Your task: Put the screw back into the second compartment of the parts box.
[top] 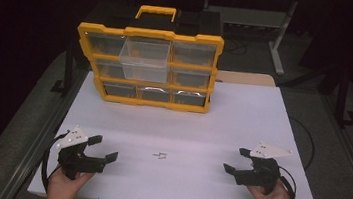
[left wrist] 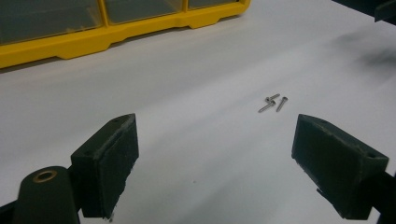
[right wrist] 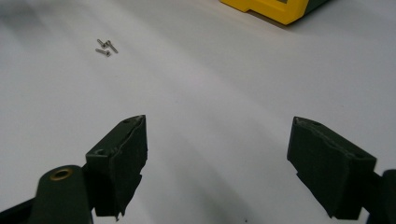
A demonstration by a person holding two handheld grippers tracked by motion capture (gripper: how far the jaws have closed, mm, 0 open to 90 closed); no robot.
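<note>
I hold both units at the near edge of the white table [top: 243,117]. My left gripper [top: 107,148] sits at the near left corner, jaws spread wide, nothing between them. My right gripper [top: 236,161] sits at the near right corner, jaws likewise spread wide and empty. Both point inward, toward the table's middle.

Between the two grippers, slightly farther out, lie the screws [top: 160,155]: a small cluster of three, flat on the table surface, touching or nearly touching one another. In the left gripper view I see the screws [left wrist: 273,102] ahead and toward the right jaw; in the right gripper view they [right wrist: 106,47] lie ahead and to the left. Neither gripper touches them.

At the far side stands the yellow organizer case [top: 148,68], upright, handle on top. One clear drawer [top: 145,58] in its top middle position is pulled partly out.
</note>
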